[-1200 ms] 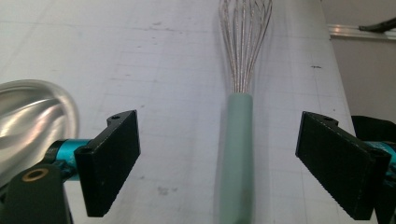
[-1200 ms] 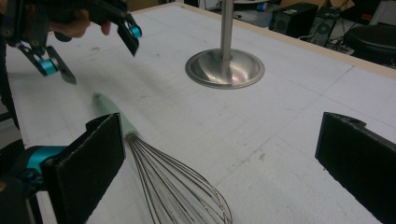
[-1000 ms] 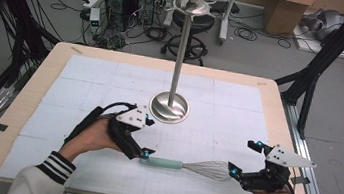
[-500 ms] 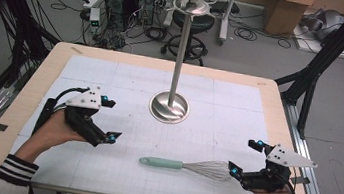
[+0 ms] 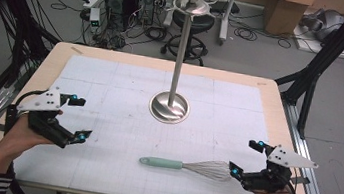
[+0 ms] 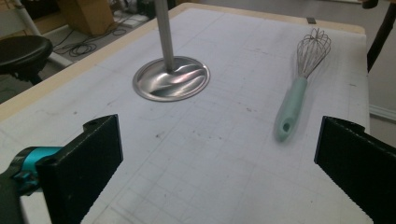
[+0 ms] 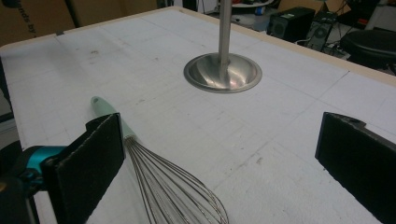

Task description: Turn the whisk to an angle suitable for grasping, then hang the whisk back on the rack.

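A whisk [image 5: 186, 166] with a mint-green handle and a wire head lies flat near the table's front edge, handle pointing left. My left gripper [image 5: 79, 118] hovers at the left side of the mat, well away from the handle. Its jaws have just been opening and stand open with nothing between them. In the left gripper view the whisk [image 6: 293, 100] lies ahead to the right, beyond the gripper [image 6: 219, 158]. My right gripper [image 5: 244, 157] is open at the whisk's wire end. In the right gripper view the wires [image 7: 163, 186] lie just inside its left jaw, unpressed.
A tall metal stand [image 5: 182, 53] with a round shiny base [image 5: 169, 108] rises from the middle of the white gridded mat [image 5: 111, 84]. The wooden table edge [image 5: 47, 68] frames the mat. Cables, computers and a stool sit on the floor behind.
My left gripper has let go of the whisk's handle and moved left across the mat, away from it. The whisk and the right gripper have stayed in place.
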`<action>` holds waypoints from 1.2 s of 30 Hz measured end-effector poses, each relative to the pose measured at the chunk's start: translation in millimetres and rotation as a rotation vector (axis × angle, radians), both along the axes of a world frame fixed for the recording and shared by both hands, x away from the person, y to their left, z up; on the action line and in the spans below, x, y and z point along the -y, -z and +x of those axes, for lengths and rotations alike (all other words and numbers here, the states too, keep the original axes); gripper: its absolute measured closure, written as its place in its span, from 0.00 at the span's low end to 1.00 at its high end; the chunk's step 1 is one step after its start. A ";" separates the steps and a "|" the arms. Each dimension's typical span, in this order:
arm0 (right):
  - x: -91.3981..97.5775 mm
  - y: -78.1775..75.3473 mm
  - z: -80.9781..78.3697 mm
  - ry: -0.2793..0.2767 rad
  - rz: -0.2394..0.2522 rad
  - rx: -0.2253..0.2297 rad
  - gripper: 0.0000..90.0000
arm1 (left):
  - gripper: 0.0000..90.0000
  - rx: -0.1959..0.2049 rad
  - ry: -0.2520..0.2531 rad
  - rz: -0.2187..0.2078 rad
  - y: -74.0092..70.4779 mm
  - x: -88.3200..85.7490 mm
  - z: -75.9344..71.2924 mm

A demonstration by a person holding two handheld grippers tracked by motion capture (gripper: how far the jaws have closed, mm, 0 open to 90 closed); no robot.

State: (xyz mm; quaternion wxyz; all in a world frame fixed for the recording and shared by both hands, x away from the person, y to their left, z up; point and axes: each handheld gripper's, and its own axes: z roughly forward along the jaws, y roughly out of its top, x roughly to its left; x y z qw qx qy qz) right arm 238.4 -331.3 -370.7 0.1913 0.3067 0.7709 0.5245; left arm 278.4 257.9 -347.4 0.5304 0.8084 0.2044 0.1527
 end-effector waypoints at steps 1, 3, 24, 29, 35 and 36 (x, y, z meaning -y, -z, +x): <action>0.1 0.1 -0.4 -0.002 -0.003 -0.002 0.01 | 0.02 0.002 -0.016 0.000 3.7 -6.6 -2.2; 0.8 -0.3 -0.6 0.002 -0.005 0.001 0.01 | 0.02 0.002 -0.022 -0.004 5.3 -9.2 -3.3; 0.6 -2.6 -2.3 -0.003 -0.012 0.006 0.01 | 0.02 0.001 -0.017 -0.030 18.5 -15.8 -7.0; -1.2 -2.9 -1.8 -0.006 -0.017 0.001 0.01 | 0.02 0.002 -0.012 -0.028 18.6 -15.6 -7.2; -6.2 -4.2 -1.0 -0.020 -0.025 0.003 0.01 | 0.02 0.008 -0.019 -0.038 18.1 -17.8 -7.9; -6.7 -4.5 -1.0 -0.024 -0.022 0.004 0.01 | 0.02 0.011 -0.017 -0.038 18.0 -18.6 -8.0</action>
